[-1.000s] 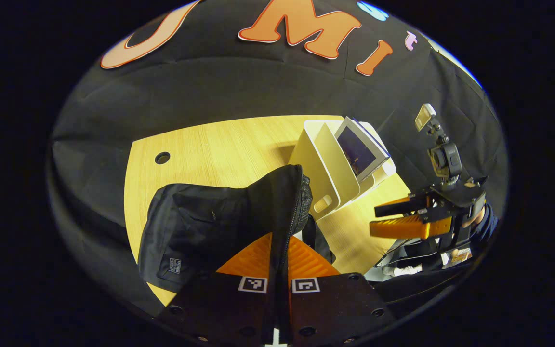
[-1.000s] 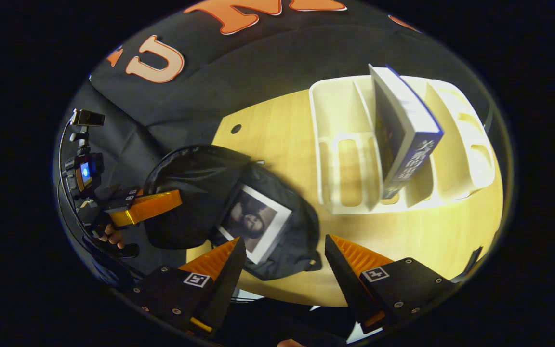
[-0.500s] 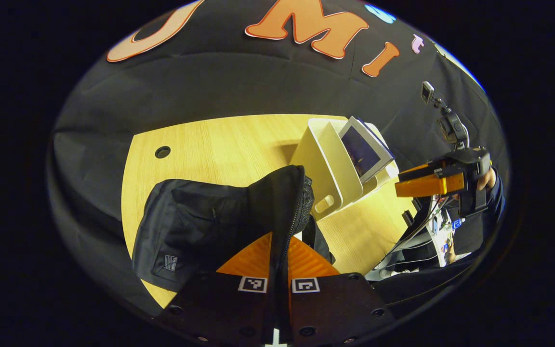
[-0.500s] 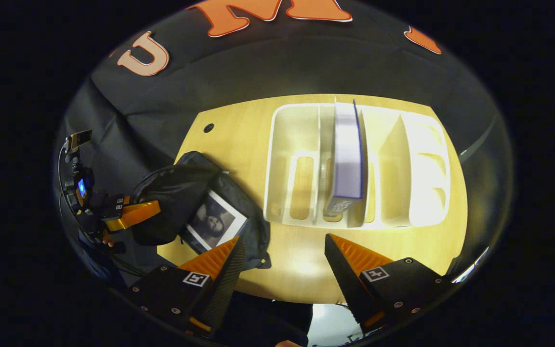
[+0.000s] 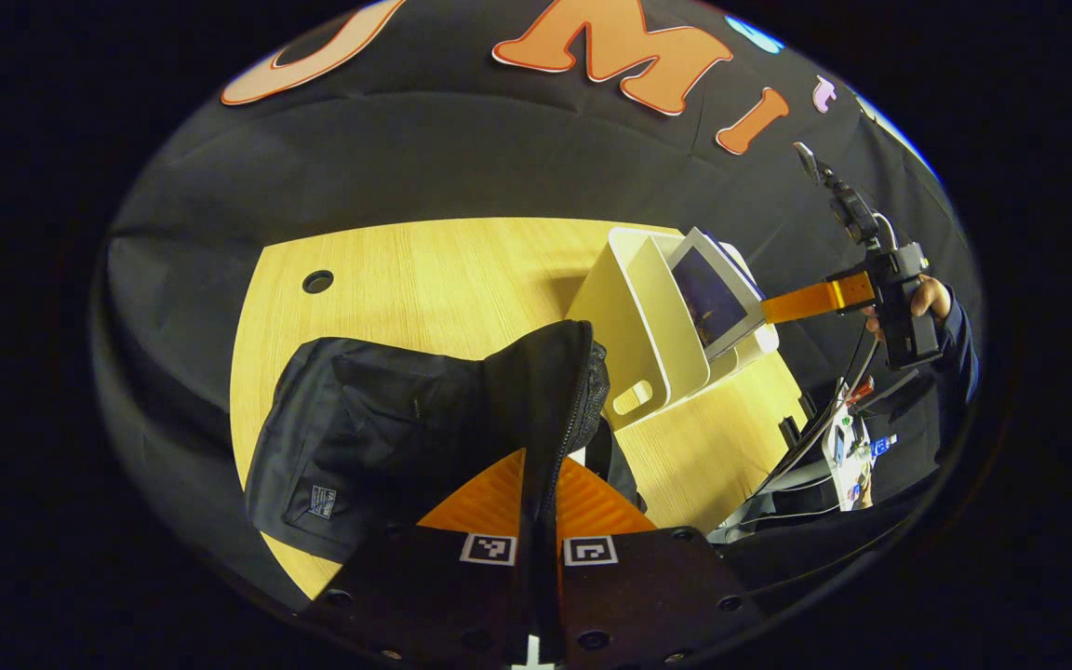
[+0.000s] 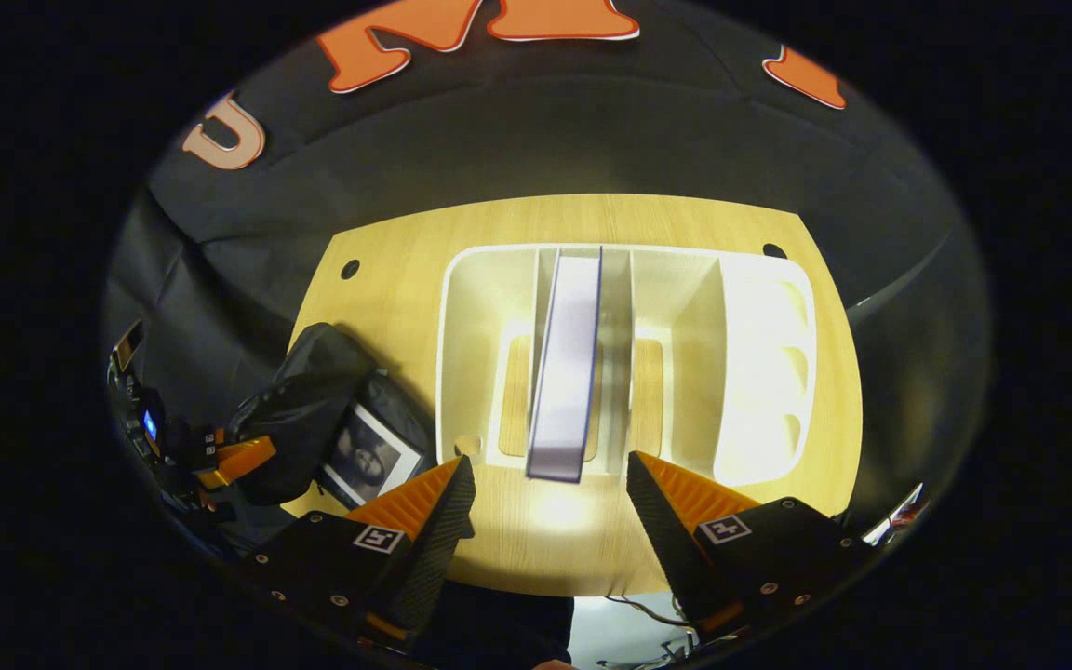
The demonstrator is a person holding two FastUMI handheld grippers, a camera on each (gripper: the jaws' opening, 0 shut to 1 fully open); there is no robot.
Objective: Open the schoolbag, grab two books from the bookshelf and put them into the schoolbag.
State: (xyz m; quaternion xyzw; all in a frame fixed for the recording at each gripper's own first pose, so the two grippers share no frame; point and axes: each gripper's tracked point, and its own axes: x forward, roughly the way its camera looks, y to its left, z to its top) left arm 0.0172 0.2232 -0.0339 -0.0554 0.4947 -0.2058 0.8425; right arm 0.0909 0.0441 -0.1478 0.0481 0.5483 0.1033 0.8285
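1. One book (image 6: 370, 454) already lies in the open schoolbag (image 6: 299, 409), left of the bookshelf (image 6: 759, 372); the second book (image 6: 566, 368) stands in a middle slot.
2. Left gripper (image 5: 539, 493) pinches the schoolbag's zipper edge (image 5: 559, 419), holding it open.
3. Right gripper (image 6: 550, 498), fingers spread, sits just before the standing book, not yet touching.
4. Since half a second ago, the right gripper has closed in and squared up on the book's end.
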